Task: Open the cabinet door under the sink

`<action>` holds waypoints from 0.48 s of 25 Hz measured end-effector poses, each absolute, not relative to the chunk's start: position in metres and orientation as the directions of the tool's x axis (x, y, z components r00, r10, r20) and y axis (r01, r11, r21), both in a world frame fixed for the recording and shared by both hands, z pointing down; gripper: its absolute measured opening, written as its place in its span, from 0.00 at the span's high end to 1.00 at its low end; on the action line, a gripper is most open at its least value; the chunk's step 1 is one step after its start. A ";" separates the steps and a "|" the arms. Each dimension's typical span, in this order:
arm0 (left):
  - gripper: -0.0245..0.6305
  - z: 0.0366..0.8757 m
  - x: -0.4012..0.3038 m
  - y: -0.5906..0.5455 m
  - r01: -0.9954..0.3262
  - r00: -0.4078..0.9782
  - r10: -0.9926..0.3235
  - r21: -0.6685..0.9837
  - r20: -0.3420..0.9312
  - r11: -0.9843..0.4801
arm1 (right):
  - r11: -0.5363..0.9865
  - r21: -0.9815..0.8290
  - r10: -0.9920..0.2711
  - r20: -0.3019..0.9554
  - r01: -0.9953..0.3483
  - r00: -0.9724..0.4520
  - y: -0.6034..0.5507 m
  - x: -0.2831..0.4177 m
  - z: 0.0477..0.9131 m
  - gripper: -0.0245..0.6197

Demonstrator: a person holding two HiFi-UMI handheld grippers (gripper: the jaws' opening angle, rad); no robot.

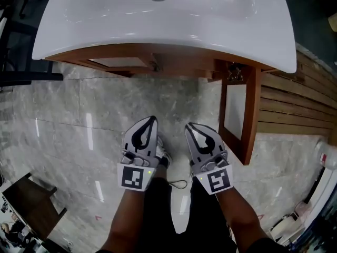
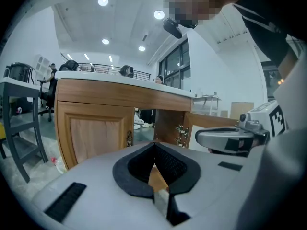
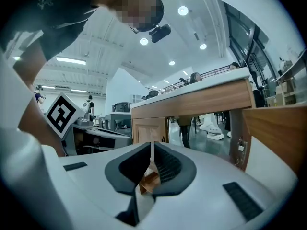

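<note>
The white sink (image 1: 105,20) tops a wooden cabinet. Its right door (image 1: 239,115) stands swung out toward me, edge-on, showing its pale inner panel. The left door (image 1: 118,62) is closed. My left gripper (image 1: 152,119) and right gripper (image 1: 188,126) hang side by side over the marble floor, a short way back from the cabinet, both shut with nothing between the jaws. The left gripper view has the left gripper (image 2: 154,145) facing the closed door (image 2: 96,133), the gap and the open door (image 2: 211,123). The right gripper (image 3: 152,143) points at the gap, with the open door (image 3: 273,128) to its right.
A slatted wooden panel (image 1: 305,99) runs along the right, behind the open door. A dark stool (image 1: 26,199) stands at the lower left and a dark frame (image 1: 16,46) at the left. White objects (image 1: 295,220) lie at the lower right. The person's shoe (image 1: 164,153) is on the floor.
</note>
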State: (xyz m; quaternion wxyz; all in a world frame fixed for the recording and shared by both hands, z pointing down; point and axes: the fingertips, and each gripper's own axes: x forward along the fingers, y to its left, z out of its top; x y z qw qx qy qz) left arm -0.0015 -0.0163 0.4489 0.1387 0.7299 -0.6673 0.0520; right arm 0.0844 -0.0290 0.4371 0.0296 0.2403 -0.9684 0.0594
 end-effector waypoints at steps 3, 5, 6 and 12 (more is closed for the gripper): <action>0.93 0.448 -0.023 -0.025 -0.985 0.088 -0.963 0.165 0.255 -0.046 | 0.895 -0.107 -0.425 0.086 -0.432 -0.901 -0.040 0.062 0.438 0.68; 0.93 0.447 -0.035 -0.029 -0.984 0.076 -0.966 0.177 0.249 -0.032 | 0.898 -0.105 -0.420 0.093 -0.428 -0.903 -0.048 0.052 0.441 0.68; 0.93 0.446 -0.039 -0.030 -0.984 0.075 -0.966 0.177 0.247 -0.031 | 0.897 -0.104 -0.422 0.095 -0.430 -0.902 -0.053 0.048 0.443 0.68; 0.93 0.448 -0.061 -0.039 -0.986 0.082 -0.966 0.164 0.247 -0.041 | 0.903 -0.098 -0.408 0.104 -0.417 -0.907 -0.077 0.016 0.453 0.58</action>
